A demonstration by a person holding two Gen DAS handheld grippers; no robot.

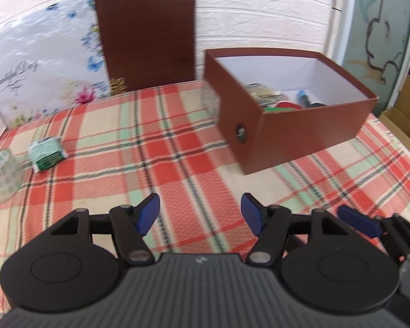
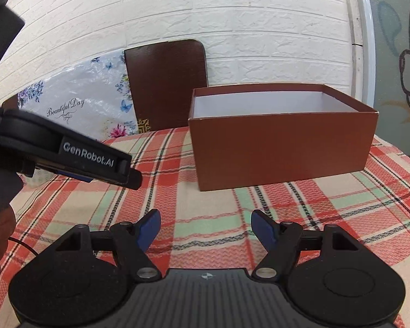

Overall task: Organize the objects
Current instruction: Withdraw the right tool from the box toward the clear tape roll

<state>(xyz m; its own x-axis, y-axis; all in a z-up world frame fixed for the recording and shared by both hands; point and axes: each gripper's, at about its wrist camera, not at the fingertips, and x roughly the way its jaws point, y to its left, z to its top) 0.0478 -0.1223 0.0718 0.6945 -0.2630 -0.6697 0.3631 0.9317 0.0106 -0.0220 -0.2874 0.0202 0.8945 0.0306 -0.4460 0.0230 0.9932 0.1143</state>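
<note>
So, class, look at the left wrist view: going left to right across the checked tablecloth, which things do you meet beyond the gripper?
Clear patterned tape roll → green packet → dark brown board leaning on the wall → open brown box.

Box contents (image 1: 280, 99) mostly hidden by wall, tape roll (image 1: 2, 173) edge-cropped

Home: plaid tablecloth (image 1: 101, 139), chair (image 1: 146, 38).

White brick wall (image 2: 232, 27), plaid tablecloth (image 2: 287, 218).
</note>
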